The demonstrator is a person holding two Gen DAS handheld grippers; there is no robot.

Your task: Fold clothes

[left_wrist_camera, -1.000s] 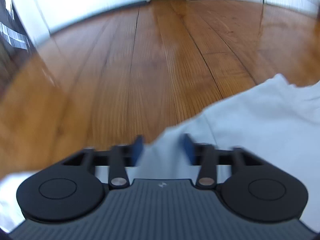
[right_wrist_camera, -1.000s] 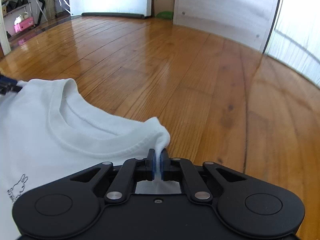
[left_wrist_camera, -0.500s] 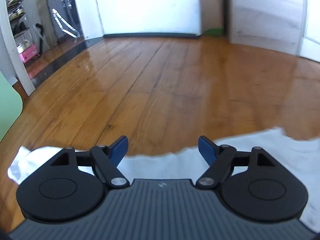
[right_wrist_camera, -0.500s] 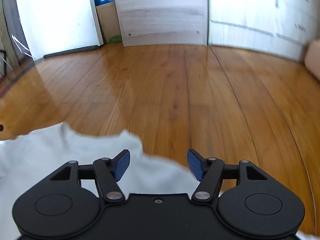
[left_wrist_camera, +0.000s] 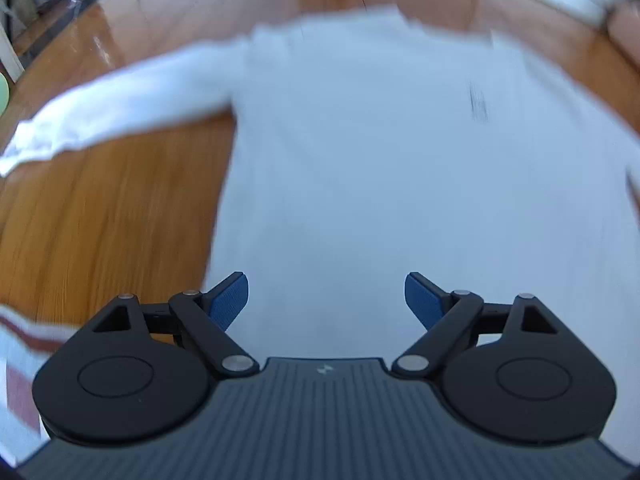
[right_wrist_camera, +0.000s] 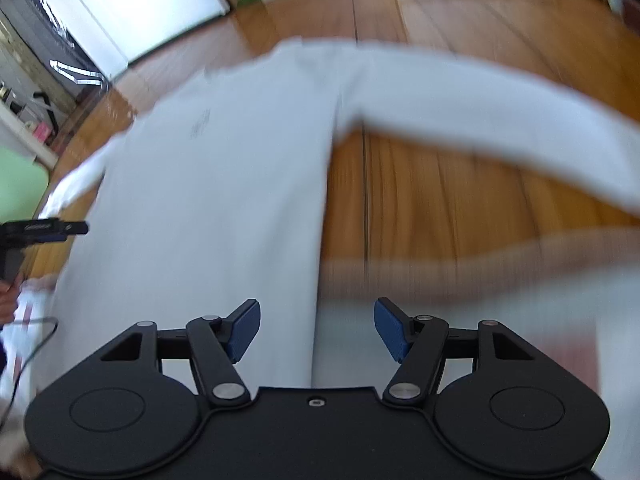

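The shirt (left_wrist_camera: 380, 152) is soft white cloth, matt and smooth. The floor (left_wrist_camera: 100, 220) is warm wooden boards with a glossy varnish. Each claw, left (left_wrist_camera: 326, 300) and right (right_wrist_camera: 316, 330), is matt black plastic with bright metal pivots and textured blue pads (right_wrist_camera: 244, 330).

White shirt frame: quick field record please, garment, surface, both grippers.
garment: white long-sleeved shirt, spread flat, sleeves out to the sides
surface: wooden floor
left gripper: jaws opening, nothing between the pads, over the shirt body
right gripper: open, empty, over the shirt's side edge
image quality: motion blur in both views
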